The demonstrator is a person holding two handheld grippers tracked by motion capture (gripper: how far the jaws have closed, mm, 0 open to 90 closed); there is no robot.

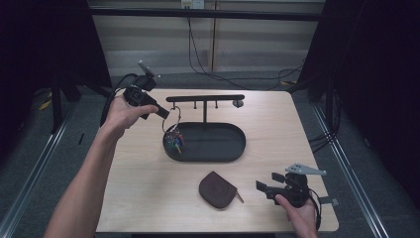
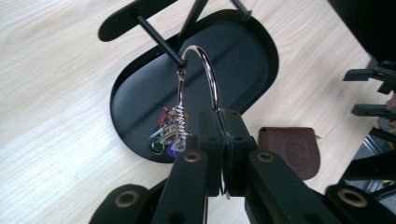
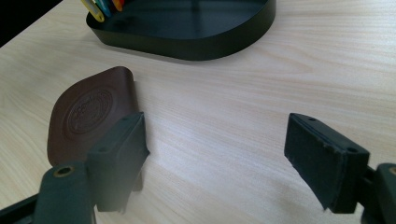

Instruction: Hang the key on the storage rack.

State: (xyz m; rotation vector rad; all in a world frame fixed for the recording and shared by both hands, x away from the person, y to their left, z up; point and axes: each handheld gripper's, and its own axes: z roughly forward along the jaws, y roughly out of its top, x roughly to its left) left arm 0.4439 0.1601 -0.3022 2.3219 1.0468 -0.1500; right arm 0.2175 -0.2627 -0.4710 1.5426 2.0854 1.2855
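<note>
1. Left gripper [image 2: 223,140]: jaws clamped tight on a large silver key ring [image 2: 212,79], pads pressed together around the ring's wire. In the high view this gripper [image 1: 163,113] is held above the table's far left part, just left of the stand, pointing toward it.

2. Key ring, continued: upright loop, its top curve at the tip of a black peg [image 2: 159,39] of the stand, touching or all but touching it; whether it is hooked over the peg cannot be told. A coiled spring piece and a bunch of keys with coloured heads [image 2: 166,133] hang from the loop, low over the left end of the tray. In the high view the ring [image 1: 173,119] sits below the left end of the crossbar.

3. Right gripper [image 3: 215,154]: jaws wide apart, nothing between them but bare table. In the high view it [image 1: 267,184] rests low at the near right part of the table, held by the person's hand, pointing left.

4. Brown leather pouch [image 3: 88,114]: flat on the table, embossed round seal facing up, just beyond the right gripper's near jaw, partly covered by it; not gripped. High view: [image 1: 217,190], near centre, in front of the tray.

5. Black oval tray [image 1: 233,148]: mid-table, carrying a T-shaped stand [image 1: 205,98] with several pegs.

6. Table [image 1: 277,124]: light wood top.
</note>
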